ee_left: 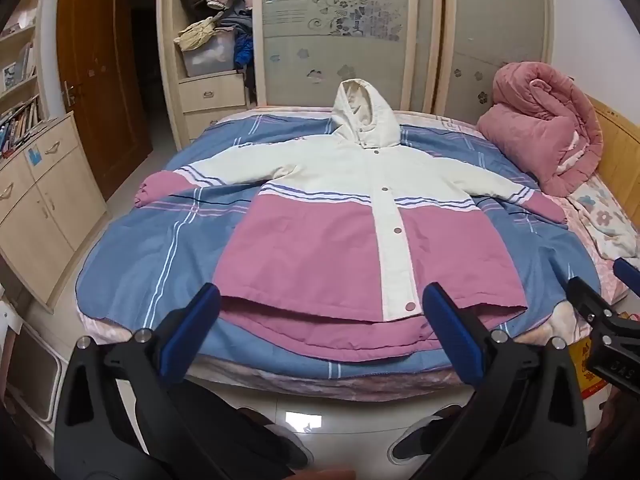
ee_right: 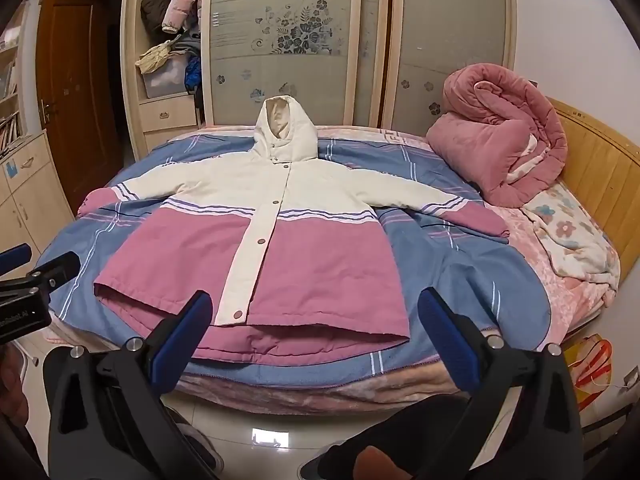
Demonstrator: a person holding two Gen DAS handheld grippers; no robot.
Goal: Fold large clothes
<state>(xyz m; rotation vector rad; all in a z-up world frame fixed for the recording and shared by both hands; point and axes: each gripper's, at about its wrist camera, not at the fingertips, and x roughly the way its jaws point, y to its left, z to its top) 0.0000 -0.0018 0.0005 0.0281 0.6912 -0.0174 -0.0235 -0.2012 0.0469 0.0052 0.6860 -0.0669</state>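
Left wrist view: left gripper [ee_left: 320, 312] jaws at full spread, nothing between them, hovering short of the bed's near edge, angled down. Jacket [ee_left: 320, 240] lies flat, front up, snapped shut, on the blue striped sheet [ee_left: 132, 256] in the middle of the bed [ee_left: 340, 388]. Long axis runs straight away from the cameras: hem nearest the grippers, hood [ee_left: 366, 116] pointing at the wardrobe [ee_left: 332, 40]. Sleeves out to both sides, roughly crosswise to that axis, cuffs angled slightly toward the hem end. Top half white, lower half and cuffs pink. Back hem sticks out past the front hem on the near side.

Right gripper [ee_right: 316, 320] likewise fully spread and empty, also short of the hem, no contact with the fabric.

View differences:
- Left wrist shows the bookshelf and the low cabinet [ee_left: 44, 200] at left; the jacket's placket sits right of centre between the fingers; the right gripper's tip pokes in at the right edge.
- Right wrist shows more of the wooden headboard [ee_right: 592, 160], the floral blanket [ee_right: 568, 232] and a red-orange bag [ee_right: 592, 364] on the floor at right; the placket sits left of centre; the left gripper's tip is at the left edge.
- Both show the rolled pink quilt [ee_right: 500, 140] at far right of the bed, well apart from the jacket body, near the right sleeve cuff.
- Person's shoes and legs are on the glossy floor below both grippers.
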